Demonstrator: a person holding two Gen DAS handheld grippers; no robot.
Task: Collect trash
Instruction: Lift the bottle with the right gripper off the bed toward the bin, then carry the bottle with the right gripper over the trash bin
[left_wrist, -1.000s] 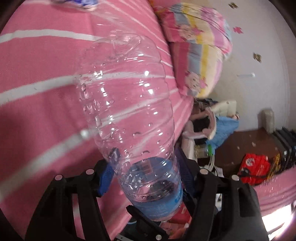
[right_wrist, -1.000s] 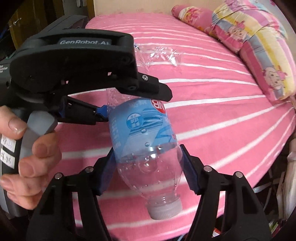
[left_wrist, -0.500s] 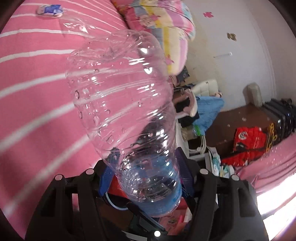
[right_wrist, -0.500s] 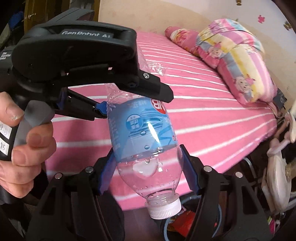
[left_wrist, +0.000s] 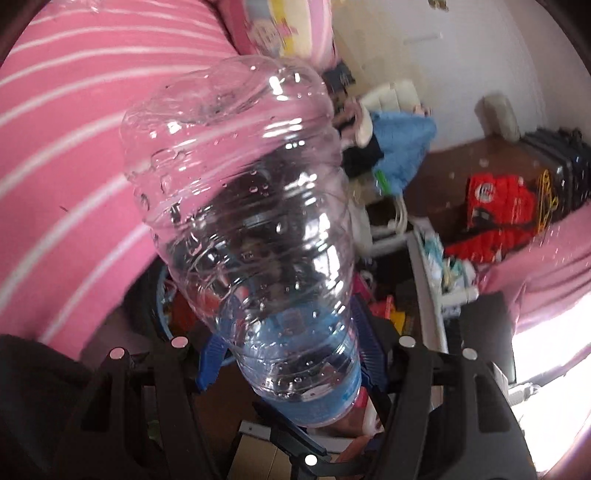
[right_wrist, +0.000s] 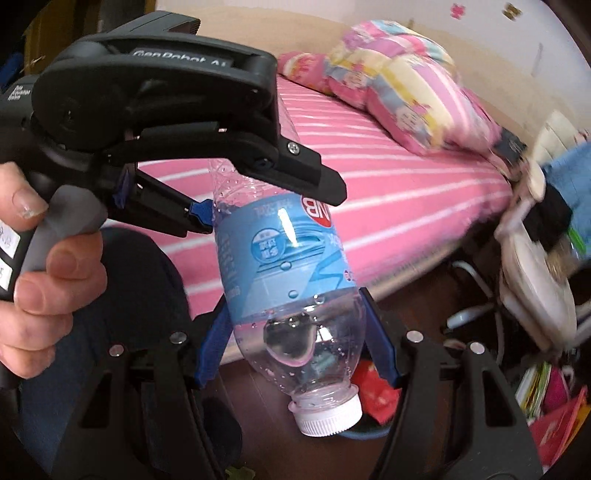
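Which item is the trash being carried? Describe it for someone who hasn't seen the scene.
Beside the pink striped bed, look between the two black tools. There hangs a clear plastic bottle, clamped by both, cap down; its light blue label and white cap set it apart.

A lived-in home bedroom is showing itself here: a bed (right_wrist: 388, 206) under a pink sheet with thin white stripes is filling much of both views, and patchwork cartoon-print pillows (right_wrist: 413, 96) in pink, yellow and blue are lying piled at its far end. Small flower-shaped stickers (right_wrist: 458, 9) are dotting the pale wall (left_wrist: 461, 66) behind it. Beside the bed, a dark wooden floor (left_wrist: 443, 184) is carrying household clutter: a blue garment (left_wrist: 402, 147) is draping over white furniture, a red bag (left_wrist: 498, 210) is lying near dark suitcases (left_wrist: 565, 166) standing against the wall, and bright packaging and papers (right_wrist: 550, 410) are crowding the lower right corner.
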